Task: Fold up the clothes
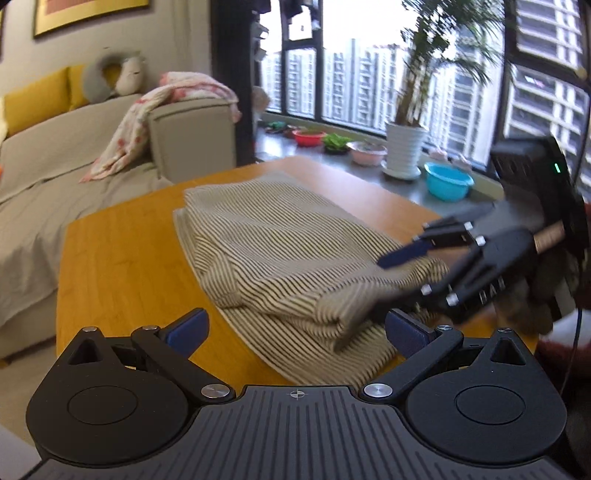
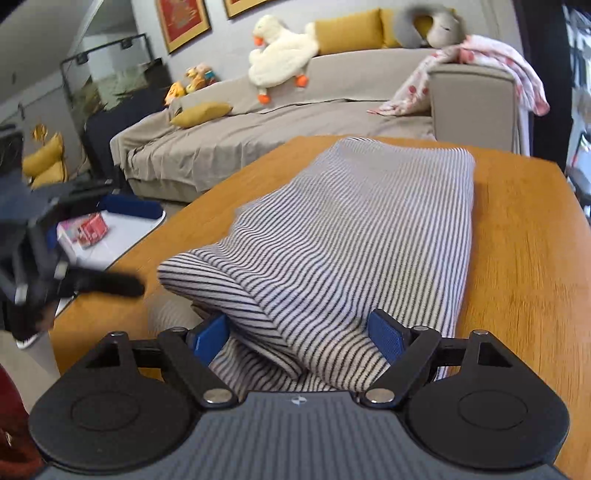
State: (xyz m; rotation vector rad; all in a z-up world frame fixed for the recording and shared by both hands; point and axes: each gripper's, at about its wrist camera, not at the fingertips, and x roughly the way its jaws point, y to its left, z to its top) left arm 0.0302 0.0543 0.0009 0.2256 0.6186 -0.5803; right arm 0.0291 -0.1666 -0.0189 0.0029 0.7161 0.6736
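Home living room: grey sofa [image 2: 280, 110] with yellow cushions [image 2: 347, 29], plush duck [image 2: 280, 55], framed pictures [image 2: 183, 22], potted palm [image 1: 404, 147] at high-rise window [image 1: 369, 74]

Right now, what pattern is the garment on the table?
Thin dark stripes on a cream ground. The striped garment shows it best in the right wrist view.

the garment [image 1: 280, 254] is showing thin dark stripes on cream, sitting on an orange-brown wooden table [image 1: 122, 266]. both grippers are looking black with blue pads [image 2: 388, 338]. behind the table, the sofa [image 2: 295, 122] is wearing a beige cover, with mustard yellow cushions [image 2: 347, 31] and a white-and-pink blanket [image 2: 491, 70] on it.
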